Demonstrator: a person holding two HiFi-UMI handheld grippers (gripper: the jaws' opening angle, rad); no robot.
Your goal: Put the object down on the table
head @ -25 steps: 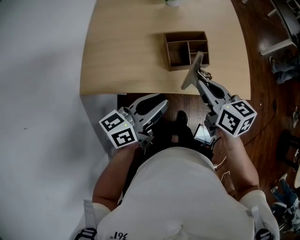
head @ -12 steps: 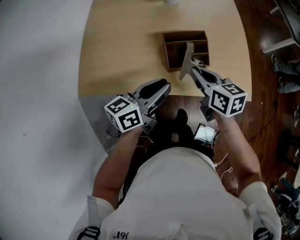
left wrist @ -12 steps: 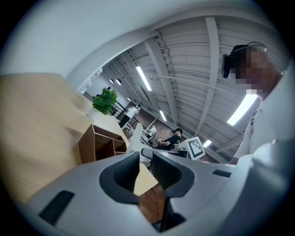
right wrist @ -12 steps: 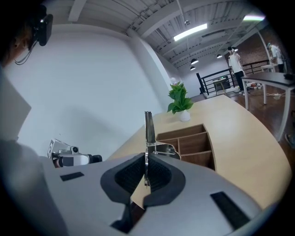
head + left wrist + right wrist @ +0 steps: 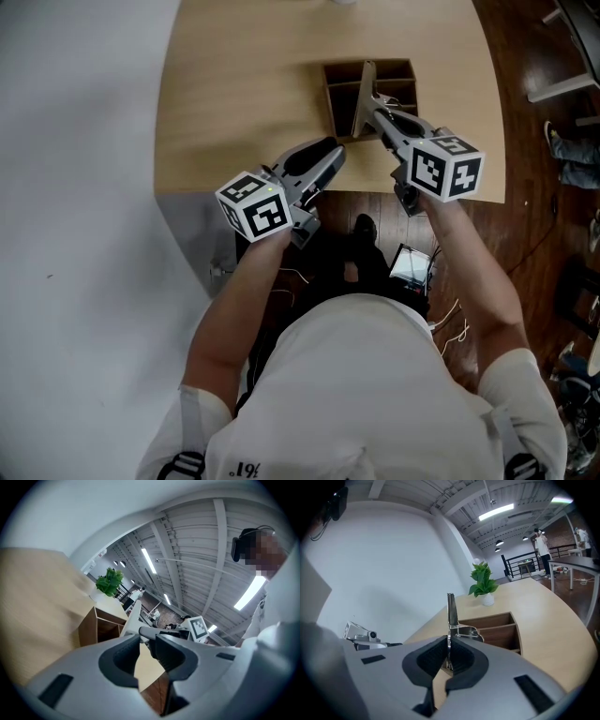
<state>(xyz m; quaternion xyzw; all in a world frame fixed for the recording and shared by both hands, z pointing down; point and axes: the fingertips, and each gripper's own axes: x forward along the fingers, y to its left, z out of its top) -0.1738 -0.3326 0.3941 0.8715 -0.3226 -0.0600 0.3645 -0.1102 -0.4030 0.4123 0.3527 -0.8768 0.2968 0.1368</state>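
Observation:
My right gripper is shut on a thin flat grey metal piece, which stands up over the near edge of the wooden divided box. In the right gripper view the piece appears edge-on between the pads of the right gripper, with the box behind it. The left gripper hovers over the table's front edge, left of the right one. Its jaws, in the left gripper view, stand slightly apart with nothing between them. The light wooden table lies under both.
A small potted plant stands at the table's far side, beyond the box. Below the front edge are a dark wooden floor, cables and a small lit screen. Bare tabletop spreads left of the box.
Both grippers have moved forward from in front of the table to over its near edge. The right one carried the metal piece up to the box.

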